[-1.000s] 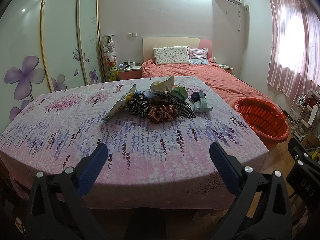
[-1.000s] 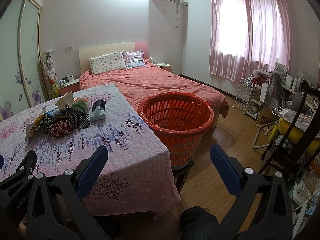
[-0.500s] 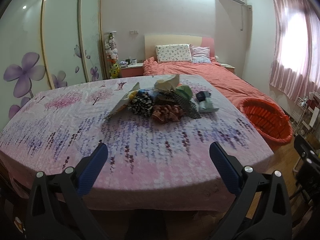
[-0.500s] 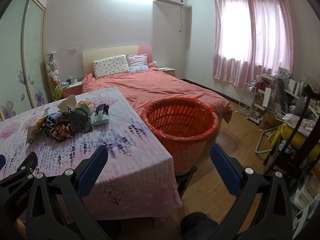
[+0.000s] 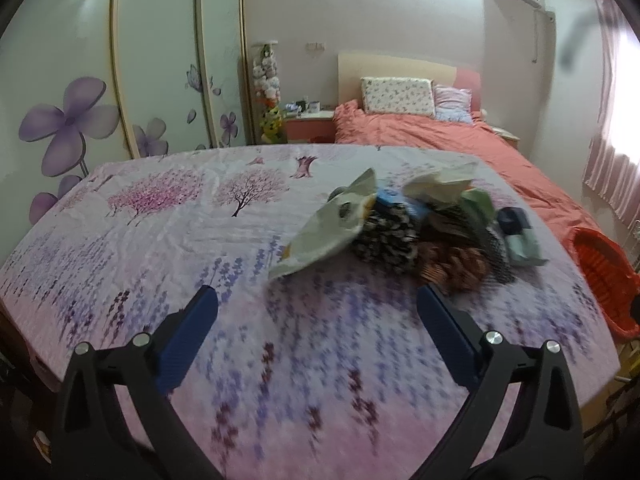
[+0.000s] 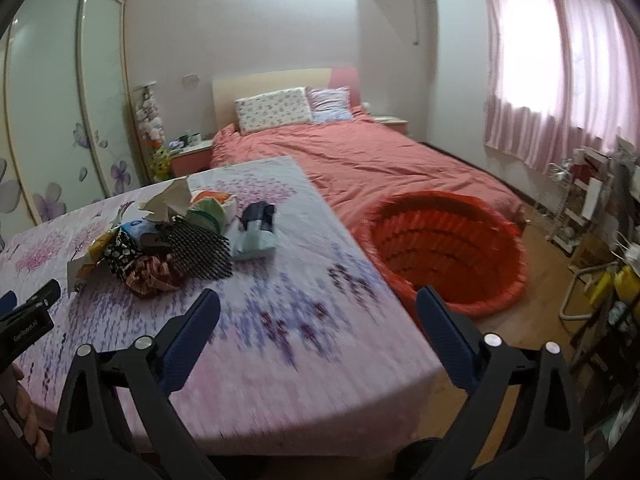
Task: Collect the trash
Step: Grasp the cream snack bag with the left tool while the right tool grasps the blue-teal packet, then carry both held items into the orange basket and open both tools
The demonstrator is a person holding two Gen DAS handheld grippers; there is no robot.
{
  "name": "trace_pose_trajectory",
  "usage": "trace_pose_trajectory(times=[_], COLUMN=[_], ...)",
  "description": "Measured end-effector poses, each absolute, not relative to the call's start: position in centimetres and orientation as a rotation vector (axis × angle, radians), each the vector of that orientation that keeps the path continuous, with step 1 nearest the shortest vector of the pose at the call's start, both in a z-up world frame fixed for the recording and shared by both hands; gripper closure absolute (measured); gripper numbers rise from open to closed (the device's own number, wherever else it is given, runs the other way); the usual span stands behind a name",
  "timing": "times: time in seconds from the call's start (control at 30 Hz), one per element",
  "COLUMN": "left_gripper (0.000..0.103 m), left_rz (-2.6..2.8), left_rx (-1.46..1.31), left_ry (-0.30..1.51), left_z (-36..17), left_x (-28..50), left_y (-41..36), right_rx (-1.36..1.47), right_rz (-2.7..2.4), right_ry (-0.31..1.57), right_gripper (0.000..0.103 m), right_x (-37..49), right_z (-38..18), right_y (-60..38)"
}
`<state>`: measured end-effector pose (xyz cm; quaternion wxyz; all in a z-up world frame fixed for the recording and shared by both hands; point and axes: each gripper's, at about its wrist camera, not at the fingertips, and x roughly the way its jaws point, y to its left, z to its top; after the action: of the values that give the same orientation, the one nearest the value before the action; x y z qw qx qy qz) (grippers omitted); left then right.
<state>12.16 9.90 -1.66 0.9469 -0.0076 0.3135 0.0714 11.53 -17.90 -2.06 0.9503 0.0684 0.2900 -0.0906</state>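
- Left gripper (image 5: pixel 316 300) hovering over the near part of the table, jaws spread wide, nothing between them.
- Right gripper (image 6: pixel 318 300) likewise spread and empty, hanging over the table's near right edge, pointed between tablecloth and basket.
- Trash pile (image 5: pixel 404 224) heaped on the far right part of the table: pale snack bag (image 5: pixel 328 232) on the left, crumpled paper (image 5: pixel 436 188) at the far side, black mesh piece (image 6: pixel 200 252), brownish wrapper (image 6: pixel 154 276), small blue pack (image 6: pixel 256 232) on the right.
- Orange basket (image 6: pixel 444 252) standing on the floor just beside the table's right edge, mouth open, apparently empty.
- Likely step in hand: reaching for a first piece. Best to take an outer item, such as the snack bag's near corner, rather than digging into the middle.
- Worth pinching a stiff edge or a bunched fold; thin wrappers likely to slip or drag neighbours along.
- Care also not to catch the floral tablecloth (image 5: pixel 200 240), soft and wrinkled, in the fingers.
- Beyond the table: bed with coral cover (image 6: pixel 360 160), two pillows, sliding wardrobe doors with purple flowers (image 5: pixel 72 120) on the left, pink curtains (image 6: pixel 552 80) on the right, wooden floor, cluttered rack at far right.
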Motion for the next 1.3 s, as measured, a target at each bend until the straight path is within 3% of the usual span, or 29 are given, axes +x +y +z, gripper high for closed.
trace_pose_trajectory(times=[0.23,0.4,0.73,0.97,1.03,1.3], left_gripper=[0.012,0.020,0.033,0.057,0.060,0.089], left_rz=[0.129,0.119,0.109,0.074,0.054,0.007], left_rx=[0.010,0.034,0.052,-0.016,-0.045,-0.092], left_ry=[0.708,0.733,0.781,0.817,0.815,0.800], left_z=[-3.4,-4.2,-5.9,-6.6,-6.6,-5.9], left_x=[16.4,18.9,22.6,24.0,24.3,25.1], left_y=[10.1,10.0,10.3,12.1,12.6,13.7], right_rx=[0.173,0.204,0.239,0.219,0.212,0.222], right_rz=[-0.136,-0.102,-0.093,-0.054,-0.054,-0.036], right_ry=[0.674,0.730,0.869,0.889,0.884,0.880], right_gripper=[0.019,0.033,0.043,0.056,0.057,0.067], right_x=[18.2,22.2,27.5,27.6,27.8,27.9], right_z=[-3.1,-4.0,-7.0,-6.9,-7.1,-7.2], right_y=[-17.3,-16.8,-16.4,-15.9,-15.9,-16.5])
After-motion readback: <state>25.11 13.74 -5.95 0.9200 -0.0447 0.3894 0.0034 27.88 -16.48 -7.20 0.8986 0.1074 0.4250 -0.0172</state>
